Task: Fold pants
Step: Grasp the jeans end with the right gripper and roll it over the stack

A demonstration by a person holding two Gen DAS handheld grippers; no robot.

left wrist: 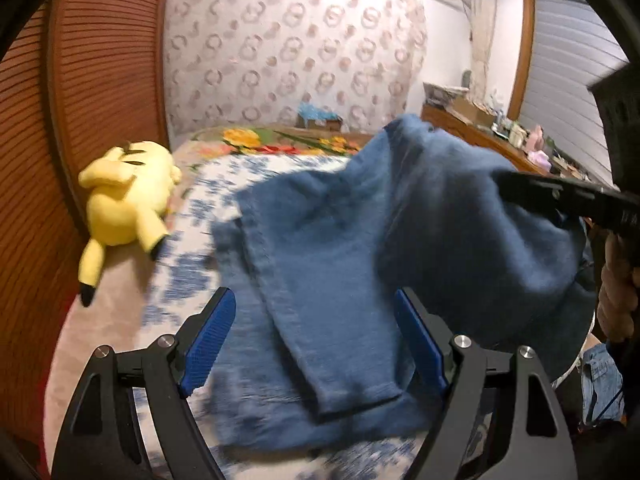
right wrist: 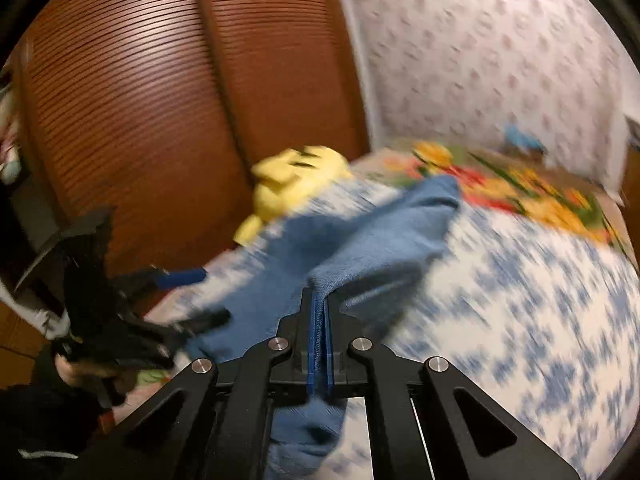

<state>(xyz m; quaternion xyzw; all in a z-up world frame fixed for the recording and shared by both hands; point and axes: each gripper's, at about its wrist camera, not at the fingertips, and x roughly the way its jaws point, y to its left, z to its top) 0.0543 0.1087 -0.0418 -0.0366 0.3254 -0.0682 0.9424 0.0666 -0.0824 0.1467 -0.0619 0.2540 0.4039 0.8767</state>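
Note:
The blue pants lie partly folded on the blue-and-white floral bedspread. My left gripper is open just above the pants, its blue pads either side of a folded leg. My right gripper is shut on a fold of the pants and holds that part lifted off the bed; it shows at the right of the left wrist view. The left gripper also shows at the left of the right wrist view, open. Both views are blurred.
A yellow plush toy lies on the bed by the brown slatted wardrobe doors. A flowered blanket lies at the bed's far end. A cluttered wooden dresser stands to the right.

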